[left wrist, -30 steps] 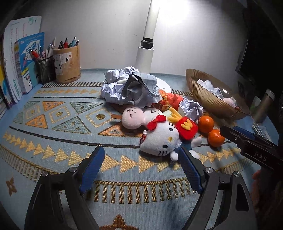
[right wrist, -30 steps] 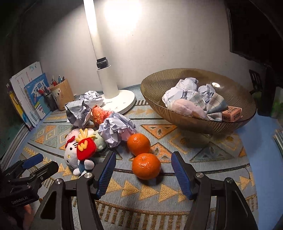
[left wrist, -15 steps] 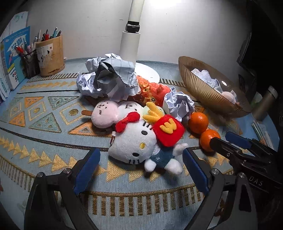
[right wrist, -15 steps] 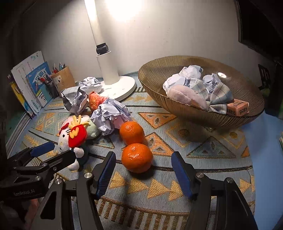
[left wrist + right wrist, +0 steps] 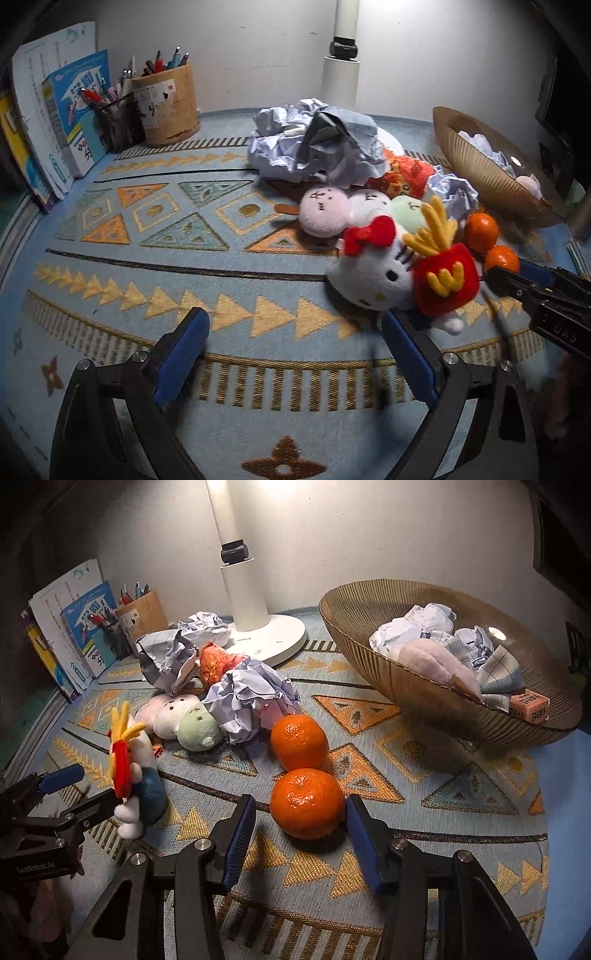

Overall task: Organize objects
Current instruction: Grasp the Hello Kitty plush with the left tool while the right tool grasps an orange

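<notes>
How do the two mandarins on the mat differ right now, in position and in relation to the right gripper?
The near mandarin sits between the blue pads of the right gripper, whose jaws are closing on it without pressing yet; the far mandarin lies outside them. The far mandarin is close beside the crumpled paper ball; the near mandarin has bare mat around it. Both are orange, glossy, similar in size, and touching.

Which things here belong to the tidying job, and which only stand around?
Job: near orange, second orange, cat plush, crumpled paper, bowl.
Standing around: lamp, pen holder, books.
</notes>
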A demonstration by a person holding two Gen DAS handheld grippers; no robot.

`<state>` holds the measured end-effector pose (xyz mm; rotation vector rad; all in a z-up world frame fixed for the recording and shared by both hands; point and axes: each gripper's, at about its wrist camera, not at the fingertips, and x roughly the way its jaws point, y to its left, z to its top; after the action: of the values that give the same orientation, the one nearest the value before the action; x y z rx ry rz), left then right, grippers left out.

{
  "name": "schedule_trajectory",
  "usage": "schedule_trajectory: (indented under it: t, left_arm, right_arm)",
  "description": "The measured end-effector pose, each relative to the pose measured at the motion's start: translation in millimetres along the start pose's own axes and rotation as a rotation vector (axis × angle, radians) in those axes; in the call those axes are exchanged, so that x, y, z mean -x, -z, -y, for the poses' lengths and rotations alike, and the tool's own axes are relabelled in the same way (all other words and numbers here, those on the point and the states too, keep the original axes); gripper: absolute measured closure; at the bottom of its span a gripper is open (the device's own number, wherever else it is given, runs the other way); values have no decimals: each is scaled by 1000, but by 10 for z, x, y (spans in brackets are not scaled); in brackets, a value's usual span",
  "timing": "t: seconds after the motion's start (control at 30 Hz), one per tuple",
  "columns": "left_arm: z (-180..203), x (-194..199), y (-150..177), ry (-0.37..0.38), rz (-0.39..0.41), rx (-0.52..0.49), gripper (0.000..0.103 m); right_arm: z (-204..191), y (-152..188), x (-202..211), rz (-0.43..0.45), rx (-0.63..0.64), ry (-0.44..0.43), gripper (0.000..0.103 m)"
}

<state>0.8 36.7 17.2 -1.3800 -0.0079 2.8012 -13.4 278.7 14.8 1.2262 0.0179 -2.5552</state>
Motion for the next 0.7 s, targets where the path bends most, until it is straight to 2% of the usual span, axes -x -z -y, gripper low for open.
schedule_trajectory:
  t: [0.07,0.13,0.23,0.33,0.4,0.43,0.5,0.7]
  left_arm:
    - [-190,33,13,4,-3,48,8]
    - [-307,93,17,108,-4,104,8]
    - [-225,94,-13,302,-19,149,8]
    - [-13,-104,-67,380,-73,187,8]
    - [141,-215,-88,373,-81,206,5]
    - [213,-210,-106,343,-56,208,4]
    - [340,-259,-152,338,-65,214,4]
    - [584,-353,-244,217,-42,176,7]
  right_arm:
    - [36,-1,11,1,-17,-16,54]
    - [75,4,34,6,-35,-30,54]
    - [127,4,57,15,-61,-50,54]
    - [166,1,58,16,-81,-60,54]
    - [173,8,71,17,-83,-70,54]
    - [169,5,69,16,-81,-74,54]
    - [147,7,52,8,-72,-64,54]
    - [5,9,6,7,1,-2,54]
